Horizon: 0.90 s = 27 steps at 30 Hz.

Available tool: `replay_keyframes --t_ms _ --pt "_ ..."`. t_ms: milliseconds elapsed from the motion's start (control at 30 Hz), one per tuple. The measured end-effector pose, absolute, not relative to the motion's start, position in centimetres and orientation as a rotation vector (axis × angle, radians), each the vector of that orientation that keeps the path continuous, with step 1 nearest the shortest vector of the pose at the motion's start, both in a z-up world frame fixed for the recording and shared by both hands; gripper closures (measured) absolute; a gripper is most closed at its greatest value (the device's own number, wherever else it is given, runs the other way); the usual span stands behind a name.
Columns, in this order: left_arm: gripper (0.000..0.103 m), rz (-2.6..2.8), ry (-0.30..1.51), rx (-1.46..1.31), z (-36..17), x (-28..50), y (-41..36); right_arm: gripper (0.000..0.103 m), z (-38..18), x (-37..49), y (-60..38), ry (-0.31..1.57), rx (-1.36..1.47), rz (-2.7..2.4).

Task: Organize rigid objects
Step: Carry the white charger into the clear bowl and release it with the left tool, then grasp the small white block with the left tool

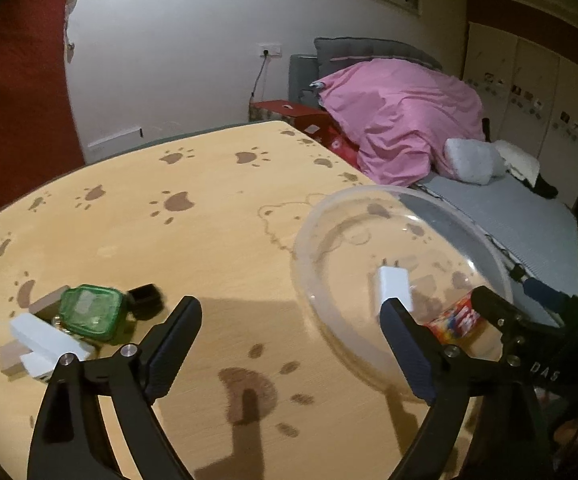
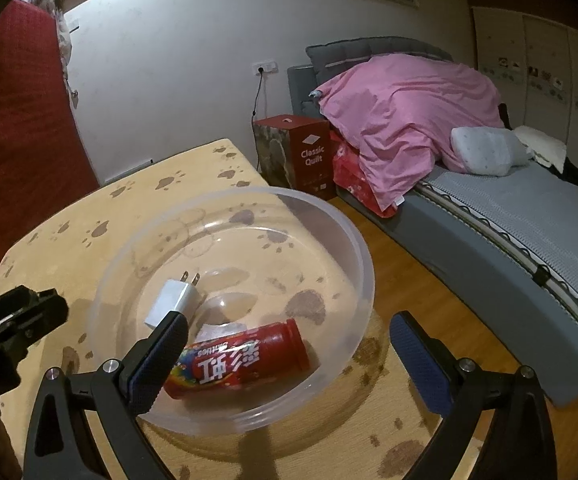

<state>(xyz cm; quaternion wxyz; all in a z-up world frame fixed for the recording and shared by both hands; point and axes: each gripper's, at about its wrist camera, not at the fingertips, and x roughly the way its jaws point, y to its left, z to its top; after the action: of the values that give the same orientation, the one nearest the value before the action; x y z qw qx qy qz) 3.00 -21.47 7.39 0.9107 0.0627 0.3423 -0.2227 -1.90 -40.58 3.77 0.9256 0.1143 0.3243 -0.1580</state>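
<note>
Both grippers, left gripper (image 1: 291, 344) and right gripper (image 2: 287, 354), are held wide apart and grip nothing. Just beyond, a clear bowl (image 2: 363, 248) on the desk (image 1: 209, 208) contains a red candy tube (image 2: 241, 360) and white charger (image 2: 175, 298). Remaining items (image 1: 85, 312) are clustered left.

place: home bedroom | evidence: bed (image 2: 509, 216) with pink duvet (image 2: 405, 108); pillow (image 2: 485, 150); wardrobe (image 2: 549, 68); paw-print table (image 1: 209, 216)

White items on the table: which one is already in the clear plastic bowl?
The white plug-in charger with two metal prongs, lying in the clear plastic bowl beside the red candy tube. The other white blocks sit outside by the green case.
</note>
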Motion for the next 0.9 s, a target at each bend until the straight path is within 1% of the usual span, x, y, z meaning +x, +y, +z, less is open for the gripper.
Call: replay_keyframes --t_ms 333,467,900 --pt "0.007 -0.4 0.703 0.133 7.5 3.2 -17.9 0.0 3.7 -1.6 -38.7 0.67 0.222 -0.296" --pt "0.003 -0.358 0.694 0.124 7.8 3.7 -15.9 0.0 4.1 -1.5 -37.7 0.664 0.218 -0.28" --pt "0.003 -0.206 0.723 0.06 7.4 5.5 -7.9 0.0 4.9 -0.5 -34.8 0.662 0.192 -0.223"
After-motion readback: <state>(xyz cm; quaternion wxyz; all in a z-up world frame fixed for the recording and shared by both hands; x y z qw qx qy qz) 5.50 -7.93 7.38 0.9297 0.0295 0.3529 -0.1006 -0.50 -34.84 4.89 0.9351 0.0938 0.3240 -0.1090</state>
